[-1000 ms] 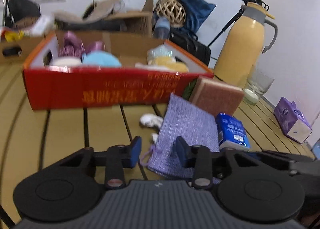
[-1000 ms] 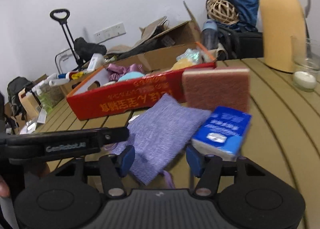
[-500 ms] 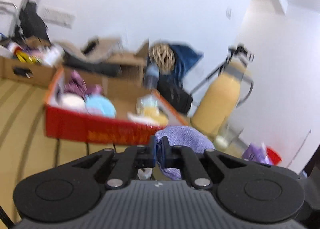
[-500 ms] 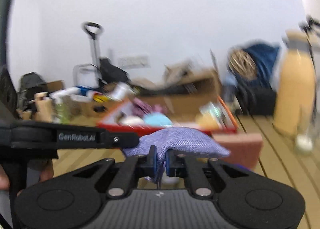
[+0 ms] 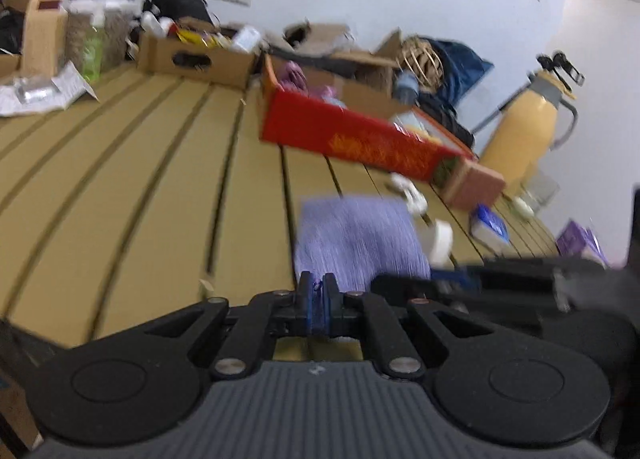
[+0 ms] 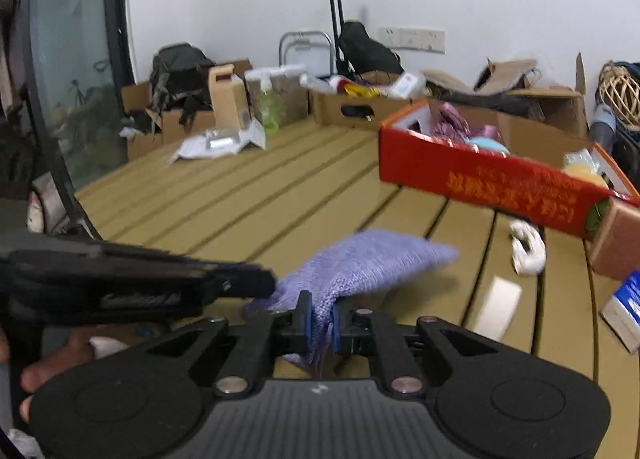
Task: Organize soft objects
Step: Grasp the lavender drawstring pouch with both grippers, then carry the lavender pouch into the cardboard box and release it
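Here both hand-held grippers (image 5: 319, 291) (image 6: 321, 317) pinch the purple pouch (image 6: 360, 263).

Each gripper, left gripper (image 5: 319, 291) and right gripper (image 6: 321, 319), is built of matte black linkage arms, round black discs, silver pivot screws, blue finger pads (image 6: 307, 317) and a ribbed grey housing. White lettering is blurred. Bare fingers (image 6: 30, 381) are seen at lower left.

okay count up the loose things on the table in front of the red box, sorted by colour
Purple: 1, the cloth pouch held by the left gripper and right gripper
White: 2, crumpled piece and flat piece
Brown: 1, sponge
Blue: 1, packet
Total: 5
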`<state>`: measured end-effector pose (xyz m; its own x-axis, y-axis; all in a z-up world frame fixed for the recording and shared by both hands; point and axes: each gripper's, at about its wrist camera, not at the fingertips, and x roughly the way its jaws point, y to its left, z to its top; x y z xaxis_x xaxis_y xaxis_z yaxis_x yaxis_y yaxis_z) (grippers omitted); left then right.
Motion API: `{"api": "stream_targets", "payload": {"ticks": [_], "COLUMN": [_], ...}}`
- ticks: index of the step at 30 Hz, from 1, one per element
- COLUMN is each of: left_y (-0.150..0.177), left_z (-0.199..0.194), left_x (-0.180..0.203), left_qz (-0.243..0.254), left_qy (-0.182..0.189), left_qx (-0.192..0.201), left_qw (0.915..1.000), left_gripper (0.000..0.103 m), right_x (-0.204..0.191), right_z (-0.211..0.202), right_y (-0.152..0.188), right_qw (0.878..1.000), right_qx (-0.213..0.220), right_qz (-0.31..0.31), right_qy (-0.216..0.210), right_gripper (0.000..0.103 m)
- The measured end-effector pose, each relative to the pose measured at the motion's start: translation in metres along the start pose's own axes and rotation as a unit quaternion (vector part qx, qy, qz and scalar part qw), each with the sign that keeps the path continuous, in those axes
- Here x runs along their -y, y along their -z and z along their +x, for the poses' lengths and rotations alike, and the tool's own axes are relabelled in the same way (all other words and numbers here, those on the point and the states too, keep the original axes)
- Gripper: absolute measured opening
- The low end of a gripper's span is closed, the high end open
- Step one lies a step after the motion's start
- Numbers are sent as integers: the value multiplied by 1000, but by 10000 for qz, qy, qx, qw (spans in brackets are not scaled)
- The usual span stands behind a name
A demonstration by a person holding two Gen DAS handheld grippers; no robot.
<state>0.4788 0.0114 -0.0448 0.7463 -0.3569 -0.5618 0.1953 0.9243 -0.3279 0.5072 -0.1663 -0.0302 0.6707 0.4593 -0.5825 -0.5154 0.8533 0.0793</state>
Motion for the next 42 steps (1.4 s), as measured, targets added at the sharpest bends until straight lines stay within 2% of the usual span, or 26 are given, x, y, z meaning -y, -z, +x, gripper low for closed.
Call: {"api": "stream_targets", "payload": {"ticks": [2, 3, 4, 6, 7, 9, 10, 11, 12, 14, 17, 18, 19, 20, 21, 23, 25, 29, 33, 35, 37, 39, 42], "left_y": [8, 10, 11, 4, -3, -22, -32, -41, -52, -70, -79, -78, -75, -73, -68, -64, -58, -41, -37, -36, -34, -28, -23], "left_z": [1, 0, -5, -12, -14, -10, -5, 3, 16, 45, 79, 88, 94, 95, 89, 77, 62, 38, 25, 20, 17, 20, 23], "left_x": [12, 20, 26, 31, 30, 26, 24, 21, 17, 10, 3, 3, 3, 1, -2, -7, -15, -18, -20, -22, -25, -25, -24], "left_qz": [163, 326, 440, 594, 644, 726, 857, 1066, 1157, 1125, 1124, 1128, 1115, 1022, 906, 737, 454, 80, 76, 33, -40, -57, -5], "left_qy": [196, 415, 583, 667, 613, 314, 278, 390, 451, 468, 621, 682, 704, 707, 741, 788, 691, 442, 269, 325, 322, 288, 362], "left_qx": [-66, -77, -5, 246, 371, 669, 773, 826, 808, 471, 41, -121, -291, -359, -346, -374, -357, -17, 224, 252, 217, 116, 45], "left_qw": [9997, 9986, 9973, 9957, 9954, 9946, 9929, 9901, 9890, 9914, 9917, 9912, 9908, 9916, 9925, 9935, 9959, 9990, 9994, 9991, 9992, 9995, 9993], "left_gripper": [7, 7, 8, 12, 18, 47, 66, 70, 69, 69, 68, 66, 57, 54, 52, 37, 33, 33, 36, 41, 45, 46, 39], "right_x": [11, 14, 17, 23, 25, 28, 27, 24, 23, 16, 7, 4, 4, 7, 9, 15, 20, 39, 49, 49, 44, 38, 26], "right_z": [-3, -9, -12, -22, -28, -41, -45, -50, -53, -58, -47, -40, -30, -23, -17, -11, -10, -14, -17, -11, -2, 8, 17], "right_y": [-1, 2, 2, 4, 4, 9, 10, 12, 13, 18, 21, 21, 22, 23, 24, 24, 23, 22, 19, 18, 15, 12, 12], "right_qw": [9987, 9972, 9954, 9918, 9903, 9873, 9861, 9858, 9862, 9887, 9920, 9924, 9927, 9929, 9926, 9915, 9889, 9834, 9796, 9785, 9810, 9833, 9856], "right_qx": [-25, 16, 100, 240, 307, 427, 468, 480, 510, 551, 460, 407, 313, 222, 122, 60, 84, 281, 523, 547, 440, 315, 223], "right_qz": [130, 127, 118, 138, 187, 338, 417, 512, 625, 847, 888, 854, 869, 915, 970, 976, 956, 1324, 1796, 1873, 1682, 1450, 1049], "right_qy": [482, 730, 950, 1249, 1343, 1492, 1541, 1523, 1445, 1104, 775, 783, 770, 722, 716, 863, 1130, 1208, 738, 666, 862, 1051, 1311], "right_gripper": [21, 24, 31, 34, 37, 39, 39, 39, 39, 38, 36, 36, 36, 36, 36, 36, 36, 38, 40, 43, 46, 46, 44]}}
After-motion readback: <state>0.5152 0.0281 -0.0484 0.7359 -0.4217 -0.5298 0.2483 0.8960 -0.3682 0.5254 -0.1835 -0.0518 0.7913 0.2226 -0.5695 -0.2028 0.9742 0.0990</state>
